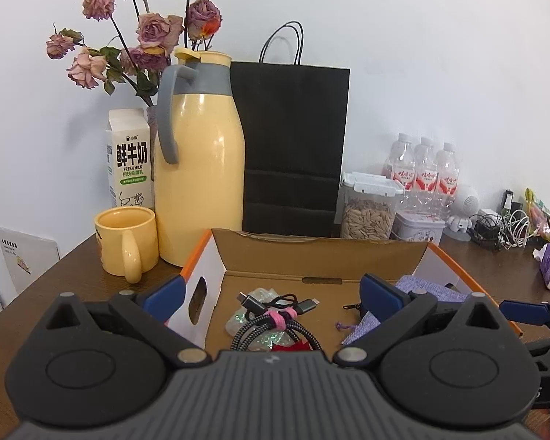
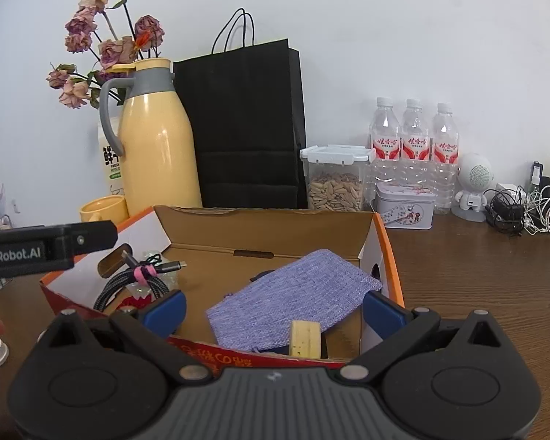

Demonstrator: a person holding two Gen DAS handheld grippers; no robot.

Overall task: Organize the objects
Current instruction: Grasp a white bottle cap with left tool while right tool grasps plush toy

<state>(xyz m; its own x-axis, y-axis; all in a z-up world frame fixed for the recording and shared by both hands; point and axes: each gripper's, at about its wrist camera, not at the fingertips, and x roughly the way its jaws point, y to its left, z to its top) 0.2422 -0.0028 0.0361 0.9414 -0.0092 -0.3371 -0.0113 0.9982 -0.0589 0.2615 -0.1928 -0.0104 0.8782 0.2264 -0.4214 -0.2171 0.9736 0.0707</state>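
Box, cardboard, open, mid-worktop: holds bundled cable at left, purple pouch at right. Left hand-held gripper and right hand-held gripper: spread wide, empty. We advise lifting both clear without snagging contents.

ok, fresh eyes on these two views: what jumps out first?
The open orange-edged cardboard box in the middle, holding a purple woven fabric pouch on its right side and a braided black cable bundle tied with a pink band on its left. Behind it, a tall yellow thermos jug with grey handle stands beside a black paper bag against the wall.
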